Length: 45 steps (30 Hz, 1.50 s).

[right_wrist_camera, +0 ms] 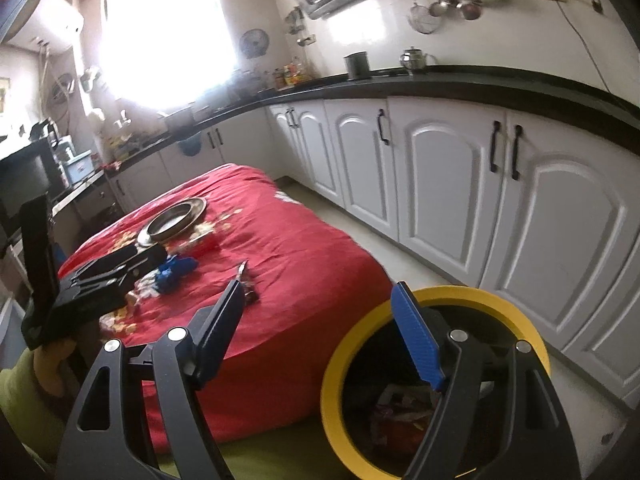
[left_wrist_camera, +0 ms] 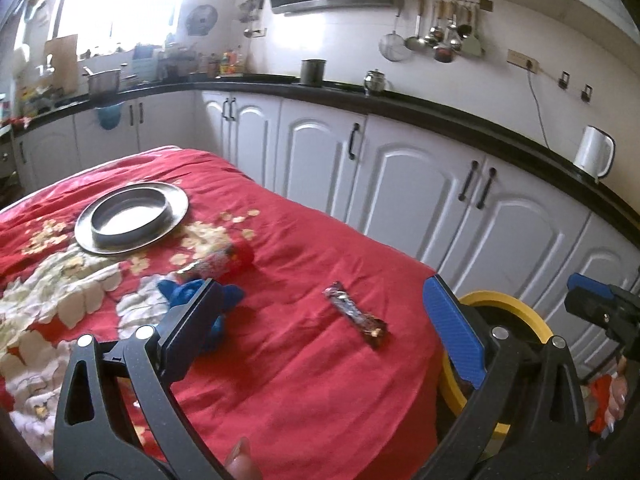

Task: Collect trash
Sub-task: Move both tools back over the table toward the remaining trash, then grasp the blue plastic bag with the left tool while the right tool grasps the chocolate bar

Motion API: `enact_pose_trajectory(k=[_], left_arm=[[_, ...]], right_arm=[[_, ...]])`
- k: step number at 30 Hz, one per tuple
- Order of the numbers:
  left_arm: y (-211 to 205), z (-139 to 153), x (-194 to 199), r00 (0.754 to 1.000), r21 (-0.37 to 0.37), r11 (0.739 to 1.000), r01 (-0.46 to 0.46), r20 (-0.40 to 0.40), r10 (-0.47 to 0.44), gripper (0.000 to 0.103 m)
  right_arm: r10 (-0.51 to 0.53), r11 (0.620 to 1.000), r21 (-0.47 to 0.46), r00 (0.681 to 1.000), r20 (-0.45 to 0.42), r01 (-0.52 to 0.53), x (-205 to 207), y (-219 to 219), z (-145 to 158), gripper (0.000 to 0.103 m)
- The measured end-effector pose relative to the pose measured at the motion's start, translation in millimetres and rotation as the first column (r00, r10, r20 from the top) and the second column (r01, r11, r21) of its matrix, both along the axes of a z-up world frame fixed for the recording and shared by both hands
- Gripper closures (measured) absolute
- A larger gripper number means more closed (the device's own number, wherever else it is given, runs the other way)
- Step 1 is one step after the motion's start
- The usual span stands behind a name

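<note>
**Both grippers spread and empty over red table, bin at its corner**

Left gripper (left_wrist_camera: 324, 320): black plastic arms, ribbed blue pads, jaws spread wide, nothing between them. Right gripper (right_wrist_camera: 320, 316): same build, jaws spread, nothing pinched; it hangs over the gap between table edge and bin.

Trash on the table: a crinkled dark foil snack wrapper (left_wrist_camera: 356, 315), long and flat, lying alone near the table's right edge; a shiny red-and-silver foil packet (left_wrist_camera: 224, 262), partly rolled, just beside a crumpled blue scrap (left_wrist_camera: 200, 300), soft-looking, partly hidden behind the left gripper's left pad.

Round black waste bin with a thick yellow rim (right_wrist_camera: 496, 300) stands on the floor, touching or just beside the table corner; crumpled wrappers (right_wrist_camera: 400, 412) lie inside.

A round grey metal dish with a wide flat rim (left_wrist_camera: 132, 218) sits farther back, apart from the trash.

Surface: wrinkled red cloth with cream floral print (left_wrist_camera: 300, 380) draped over the table. Room: kitchen, white arched-panel cabinets (left_wrist_camera: 420, 200) with black handles, glossy black countertop (left_wrist_camera: 440, 114), white kettle (left_wrist_camera: 592, 152), hanging steel utensils (left_wrist_camera: 440, 36), bright window (right_wrist_camera: 168, 32).
</note>
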<state>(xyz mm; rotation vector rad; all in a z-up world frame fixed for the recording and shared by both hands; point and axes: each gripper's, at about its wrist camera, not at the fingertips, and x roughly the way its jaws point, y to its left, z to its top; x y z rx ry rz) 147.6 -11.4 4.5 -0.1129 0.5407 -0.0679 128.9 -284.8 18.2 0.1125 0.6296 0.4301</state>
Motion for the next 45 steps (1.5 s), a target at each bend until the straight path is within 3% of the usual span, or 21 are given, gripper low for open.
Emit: enact_pose_trajectory(k=[17,31,38,45], left_arm=[[48,-9,5,0.992,-0.035,0.992,-0.119,-0.035,0.118,0.011],[79,-38,31,0.973,-0.025,0.986,-0.168,-0.166,0.161,0.011],[78,-53,51,0.965,-0.014,0.99,-0.142,-0.224,0.135,0.03],[79,-65,70,0.95,-0.014,0.99,-0.143,-0.284,0.133,0.036]], right_arm=[[0.17,0.984,-0.056,0.985,-0.005,-0.17,3,71,-4,0.03],[0.237,0.962,-0.127,0.97,-0.06,-0.243,38,119,-34,0.03],[0.253,0.947,-0.166,0.958,-0.136,-0.274,75,144,-63,0.041],[0.251,0.937,-0.196,0.948,-0.196,-0.289,100,162,-89,0.053]])
